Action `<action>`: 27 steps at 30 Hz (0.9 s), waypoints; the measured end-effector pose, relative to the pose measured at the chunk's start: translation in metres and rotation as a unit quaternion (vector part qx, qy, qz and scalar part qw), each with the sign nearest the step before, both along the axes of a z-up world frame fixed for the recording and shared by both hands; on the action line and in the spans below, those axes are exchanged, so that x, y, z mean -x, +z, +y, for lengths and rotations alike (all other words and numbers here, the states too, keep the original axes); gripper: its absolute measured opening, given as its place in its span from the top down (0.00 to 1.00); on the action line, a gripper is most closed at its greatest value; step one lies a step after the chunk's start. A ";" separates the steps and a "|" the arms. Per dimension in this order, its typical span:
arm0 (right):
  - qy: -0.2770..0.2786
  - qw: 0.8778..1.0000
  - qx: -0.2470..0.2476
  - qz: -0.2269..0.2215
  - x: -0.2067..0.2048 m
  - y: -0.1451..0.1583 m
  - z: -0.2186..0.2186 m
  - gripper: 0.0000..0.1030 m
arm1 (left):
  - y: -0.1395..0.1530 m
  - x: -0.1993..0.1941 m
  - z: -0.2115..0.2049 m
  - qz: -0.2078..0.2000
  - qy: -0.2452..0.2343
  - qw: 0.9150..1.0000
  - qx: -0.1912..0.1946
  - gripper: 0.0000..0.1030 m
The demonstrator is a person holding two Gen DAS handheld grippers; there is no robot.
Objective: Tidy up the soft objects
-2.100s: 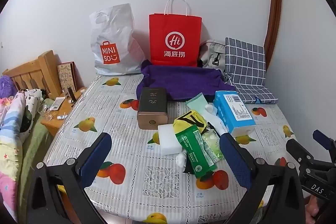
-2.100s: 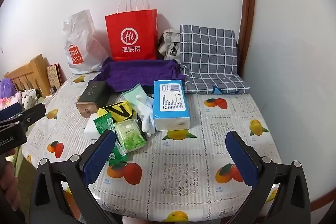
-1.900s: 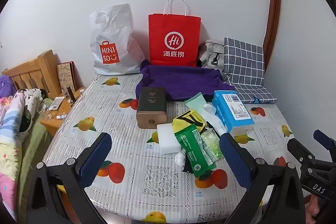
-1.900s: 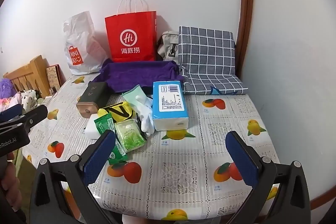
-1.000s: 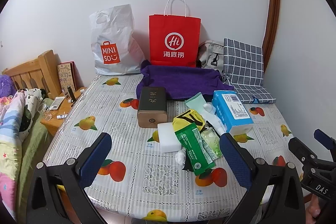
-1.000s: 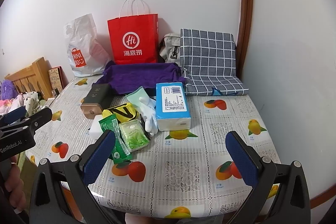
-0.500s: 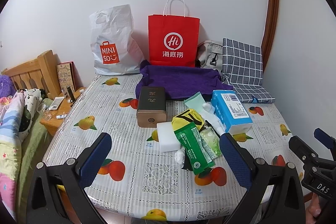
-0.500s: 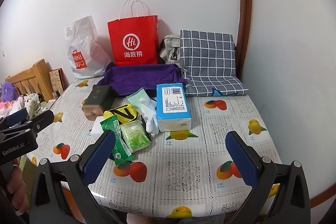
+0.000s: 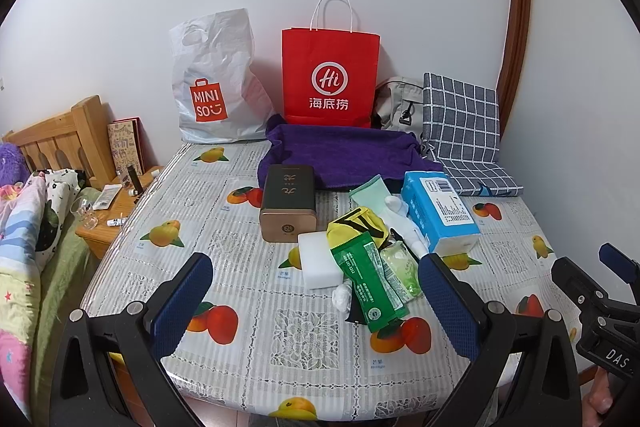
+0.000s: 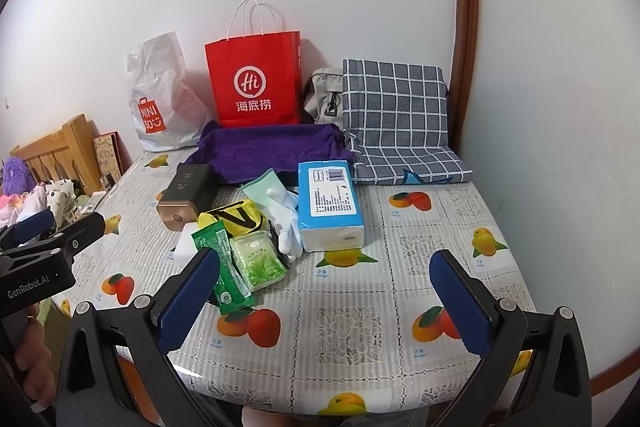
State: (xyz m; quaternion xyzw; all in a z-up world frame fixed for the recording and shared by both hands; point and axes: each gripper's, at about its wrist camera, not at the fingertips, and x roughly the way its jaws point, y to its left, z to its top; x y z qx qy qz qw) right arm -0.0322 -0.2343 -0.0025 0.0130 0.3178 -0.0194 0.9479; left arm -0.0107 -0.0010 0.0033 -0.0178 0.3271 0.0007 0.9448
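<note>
Fruit-patterned tablecloth point(image 9: 240, 267) fills the frame; at centre the white gloves point(image 10: 289, 223) are piled beside a blue tissue pack point(image 10: 330, 199). Limp, light cloth is judged best pinched mid-bunch. Left gripper point(image 9: 316, 301) and right gripper point(image 10: 328, 297) are held wide, empty.

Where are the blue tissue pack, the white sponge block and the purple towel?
blue tissue pack point(image 10: 334, 195), right wrist view, on its printed top face.
white sponge block point(image 9: 320, 255), left wrist view, on its top face.
purple towel point(image 9: 344, 155), left wrist view, on the middle of the cloth.
</note>
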 end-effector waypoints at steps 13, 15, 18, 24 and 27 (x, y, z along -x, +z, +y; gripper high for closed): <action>0.000 1.000 -0.001 -0.003 0.002 0.003 0.000 0.00 | 0.000 -0.001 0.000 0.000 0.000 1.000 0.001 0.00; 0.000 1.000 -0.001 -0.004 0.002 0.004 0.001 0.00 | 0.000 0.000 0.000 0.000 0.000 1.000 0.000 0.00; 0.001 1.000 -0.001 -0.005 0.002 0.004 0.000 0.00 | 0.000 0.000 0.000 0.000 0.000 1.000 0.001 0.00; 0.000 1.000 -0.002 -0.006 0.003 0.004 0.001 0.00 | 0.000 -0.001 0.001 -0.001 0.000 1.000 0.001 0.00; 0.000 1.000 -0.002 -0.007 0.004 0.004 0.001 0.00 | 0.000 -0.001 0.001 -0.001 0.000 1.000 0.001 0.00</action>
